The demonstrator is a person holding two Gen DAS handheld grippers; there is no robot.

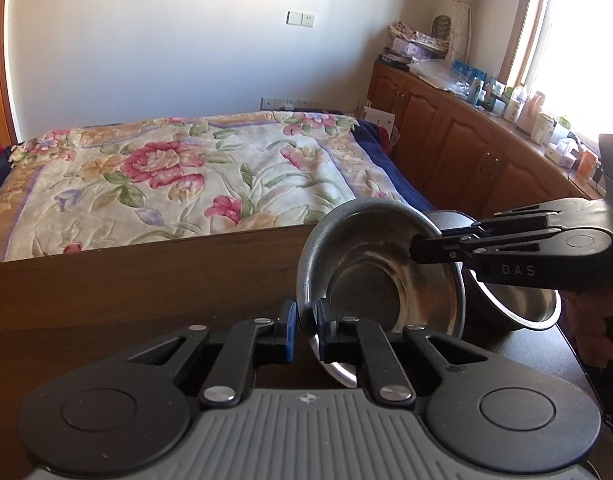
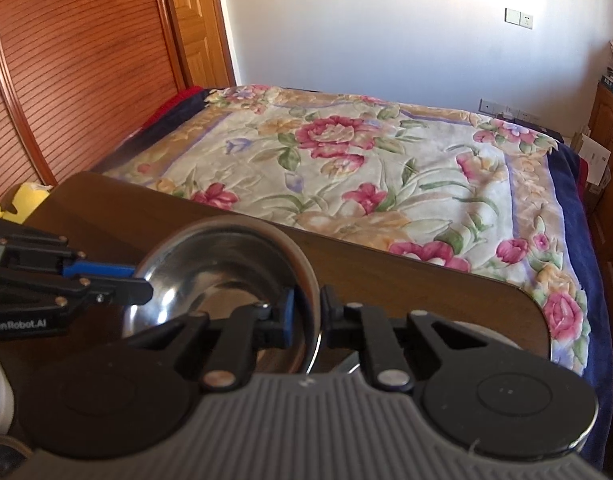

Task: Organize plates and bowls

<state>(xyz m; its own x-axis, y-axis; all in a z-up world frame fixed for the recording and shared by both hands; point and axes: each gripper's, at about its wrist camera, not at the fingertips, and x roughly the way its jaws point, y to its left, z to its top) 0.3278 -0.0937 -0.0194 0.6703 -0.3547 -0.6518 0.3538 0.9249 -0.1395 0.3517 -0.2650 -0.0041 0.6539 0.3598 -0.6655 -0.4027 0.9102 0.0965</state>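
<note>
While both claws pinch one rim, lines follow with the steel bowl as landmark.

bowl: steel bowl (image 1: 380,276) tipped up on edge, mouth facing the left-hand camera, held over the dark wood counter (image 1: 106,304) near its right end; the floral bed (image 1: 166,172) lies beyond it.

left claw: left claw (image 1: 306,330) closed on the bowl's lower near rim, blue pad outside the wall, other finger inside.

right claw: right claw (image 1: 416,246) closed on the bowl's upper right rim, coming in from the bowl's right side; in its own view the rim passes between its fingers (image 2: 306,314).

second bowl: another steel bowl (image 1: 518,308) sits just behind and to the right of the held bowl, partly hidden; touching or not, can't tell.

key relation: the two grips sit at roughly opposite parts of the rim, so the bowl hangs between the claws; the right claw is nearer the second bowl. My guess is the next move nests the held bowl toward it.

risk: thin slick rim, could slip if one claw lets go first.

writing: "DAS" on the right claw body in the left view; "GenRobot.AI" on the left claw body (image 2: 18,325) in the right view.
</note>
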